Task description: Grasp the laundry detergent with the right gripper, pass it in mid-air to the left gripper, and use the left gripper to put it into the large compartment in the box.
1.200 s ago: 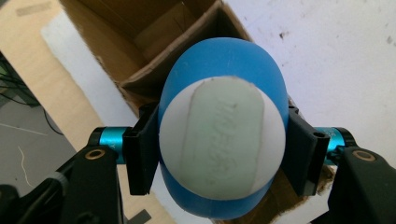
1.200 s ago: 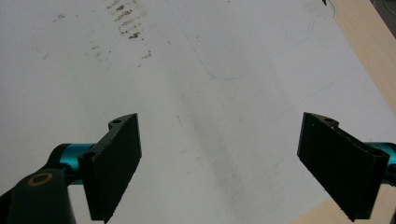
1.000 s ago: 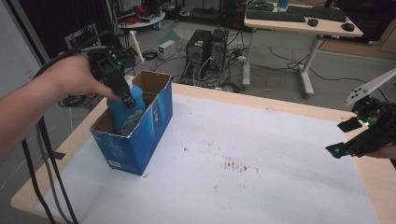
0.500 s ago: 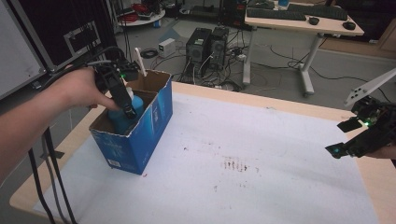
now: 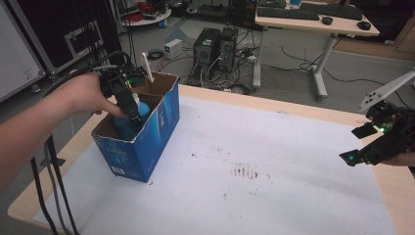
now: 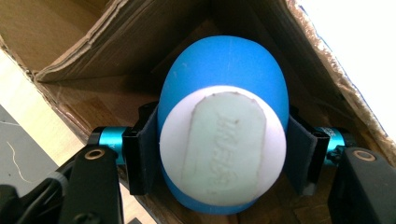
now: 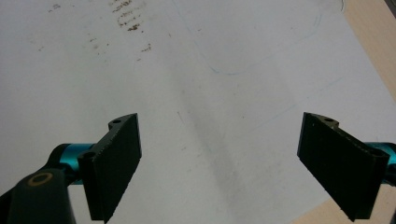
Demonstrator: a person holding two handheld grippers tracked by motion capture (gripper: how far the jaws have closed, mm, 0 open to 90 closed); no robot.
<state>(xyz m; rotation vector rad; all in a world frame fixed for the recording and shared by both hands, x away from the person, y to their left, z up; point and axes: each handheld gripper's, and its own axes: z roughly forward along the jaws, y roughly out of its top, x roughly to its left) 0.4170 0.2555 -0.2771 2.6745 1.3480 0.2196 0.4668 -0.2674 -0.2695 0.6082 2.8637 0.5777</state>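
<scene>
Near the bench's left edge stands an open blue cardboard box (image 5: 147, 142); I cannot read any print on it. The left gripper (image 5: 131, 115) reaches down into it, jaws clamped on the sides of a blue egg-shaped object (image 6: 223, 140) whose white end carries embossed lettering too faint to read. Compared with a second ago, that object sits deeper inside the box. At the bench's right edge the right gripper (image 5: 374, 142) hovers over the white sheet (image 7: 210, 70), jaws wide apart and empty, unmoved.
</scene>
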